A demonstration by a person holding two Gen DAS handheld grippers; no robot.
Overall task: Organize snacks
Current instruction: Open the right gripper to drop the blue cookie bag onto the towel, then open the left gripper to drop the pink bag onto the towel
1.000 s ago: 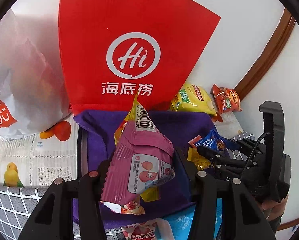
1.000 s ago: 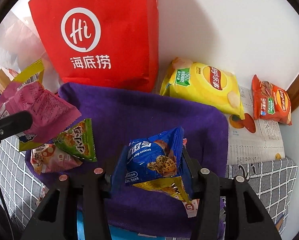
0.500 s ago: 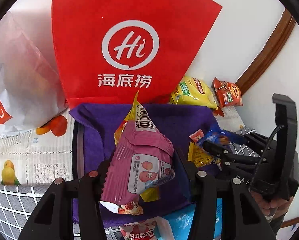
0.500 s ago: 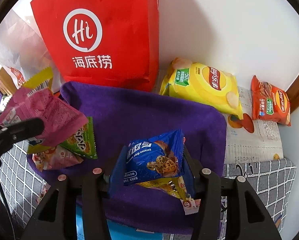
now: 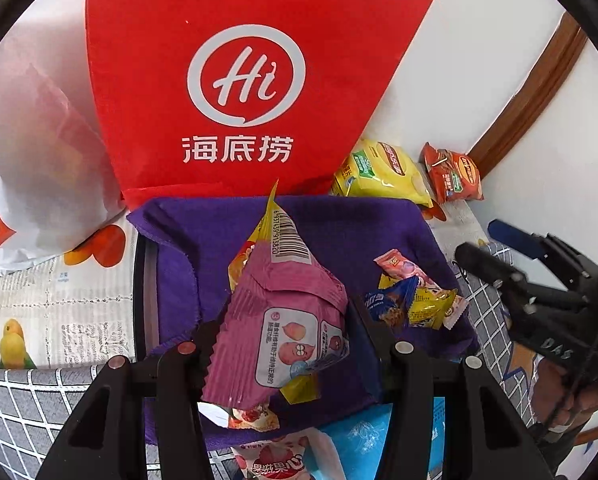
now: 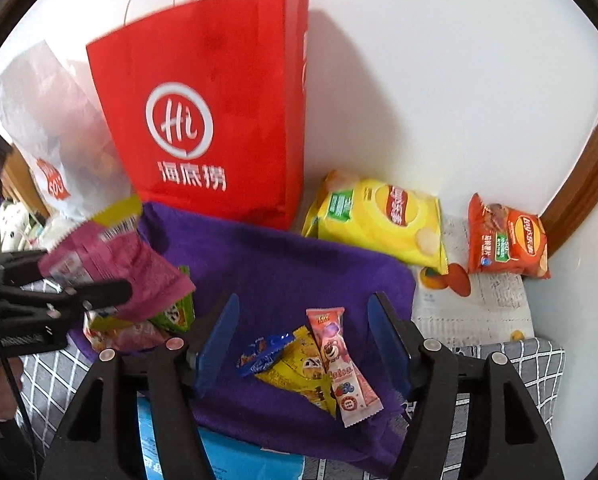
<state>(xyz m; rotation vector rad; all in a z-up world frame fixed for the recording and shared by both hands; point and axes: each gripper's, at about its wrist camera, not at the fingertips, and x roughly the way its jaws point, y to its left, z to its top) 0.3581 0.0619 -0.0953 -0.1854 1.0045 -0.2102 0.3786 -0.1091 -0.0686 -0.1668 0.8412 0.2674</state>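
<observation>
Left jaws (image 5: 283, 344): clenched on a pink snack packet (image 5: 283, 320), held above the purple cloth (image 5: 339, 224).
Right jaws (image 6: 303, 344): just opened, released; blue cookie packet (image 6: 263, 354) lies on the cloth with two others.
Left to do: yellow chip bag (image 6: 379, 216) and orange chip bag (image 6: 507, 240) sit apart by the wall; red paper bag (image 6: 219, 112) stands behind.

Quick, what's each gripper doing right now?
Left gripper: shut on the pink foil snack packet.
Right gripper: open, jaws just widened, nothing held.
</observation>
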